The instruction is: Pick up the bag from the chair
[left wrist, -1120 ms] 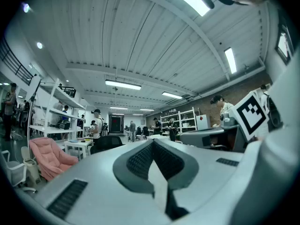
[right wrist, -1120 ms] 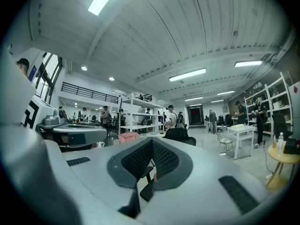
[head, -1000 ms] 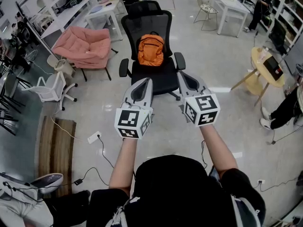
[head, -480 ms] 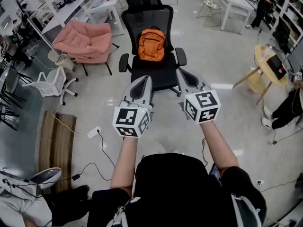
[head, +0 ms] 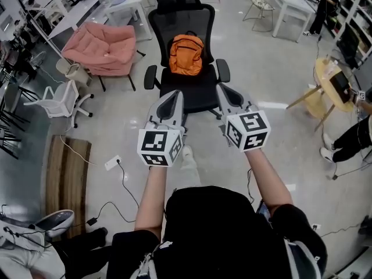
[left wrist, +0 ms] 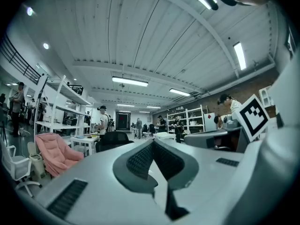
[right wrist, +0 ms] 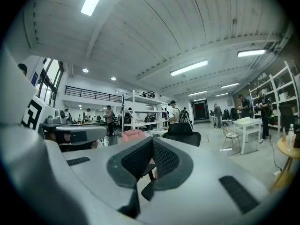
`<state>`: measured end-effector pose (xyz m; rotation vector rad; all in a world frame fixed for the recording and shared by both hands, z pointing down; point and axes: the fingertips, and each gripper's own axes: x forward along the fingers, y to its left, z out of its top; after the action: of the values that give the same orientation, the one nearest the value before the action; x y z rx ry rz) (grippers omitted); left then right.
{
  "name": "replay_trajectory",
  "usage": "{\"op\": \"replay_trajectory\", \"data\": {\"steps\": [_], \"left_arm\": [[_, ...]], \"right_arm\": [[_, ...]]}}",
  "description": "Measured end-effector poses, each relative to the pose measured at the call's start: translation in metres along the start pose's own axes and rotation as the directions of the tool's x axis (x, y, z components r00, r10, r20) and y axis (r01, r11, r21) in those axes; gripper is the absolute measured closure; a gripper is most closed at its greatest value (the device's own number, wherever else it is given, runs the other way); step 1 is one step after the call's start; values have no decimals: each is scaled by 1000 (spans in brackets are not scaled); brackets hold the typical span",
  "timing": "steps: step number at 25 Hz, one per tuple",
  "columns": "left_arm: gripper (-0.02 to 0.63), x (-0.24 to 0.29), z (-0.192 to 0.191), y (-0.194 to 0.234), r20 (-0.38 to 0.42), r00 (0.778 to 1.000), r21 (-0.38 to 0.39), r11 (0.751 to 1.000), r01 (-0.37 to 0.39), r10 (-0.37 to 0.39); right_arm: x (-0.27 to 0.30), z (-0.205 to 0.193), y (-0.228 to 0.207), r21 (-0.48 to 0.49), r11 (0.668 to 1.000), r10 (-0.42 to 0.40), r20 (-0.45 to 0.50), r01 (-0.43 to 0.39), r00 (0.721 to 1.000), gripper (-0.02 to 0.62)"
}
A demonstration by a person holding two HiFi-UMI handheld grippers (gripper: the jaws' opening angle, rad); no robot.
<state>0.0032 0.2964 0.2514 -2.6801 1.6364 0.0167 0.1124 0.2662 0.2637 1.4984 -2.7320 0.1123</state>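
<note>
1. Head view: the orange bag (head: pixel 186 54) sits upright on the seat of the black office chair (head: pixel 187 97), leaning against its backrest. The left gripper (head: pixel 174 95) and right gripper (head: pixel 225 90) are held out level towards it, side by side, short of the bag and touching nothing. I judge the step in hand to be the approach. To do it well, come in squarely and spread 1 pair of jaws before reaching the bag. Aim for the top handle or a strap rather than the soft body, so the bag lifts without slumping or catching on the armrests. Both pairs of jaws look pressed together and empty.
2. Left gripper view: the left gripper (left wrist: pixel 153 144) has its 2 jaws pressed together at the tips, with nothing between them. The chair's backrest (left wrist: pixel 112 138) shows over the left jaw, well ahead. The bag is hidden behind the jaws.
3. Right gripper view: the right gripper (right wrist: pixel 152 142) also has its jaws closed on each other and holds nothing. The chair (right wrist: pixel 183 131) stands ahead, just right of the jaw tips. I cannot make out the bag here.
</note>
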Motion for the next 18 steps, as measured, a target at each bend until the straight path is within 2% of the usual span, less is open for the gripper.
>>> {"op": "replay_trajectory", "data": {"steps": [8,18], "left_arm": [[598,68,-6,54,0,1000,-19,1000,3,-3],[597,171,-27,154,-71,997,-58,998,20,-24]], "right_arm": [[80,-1,-27,9,1000,9,-5,-9,1000,597],[221,-6,-63,53,999,0,-35,2,999,597]]}}
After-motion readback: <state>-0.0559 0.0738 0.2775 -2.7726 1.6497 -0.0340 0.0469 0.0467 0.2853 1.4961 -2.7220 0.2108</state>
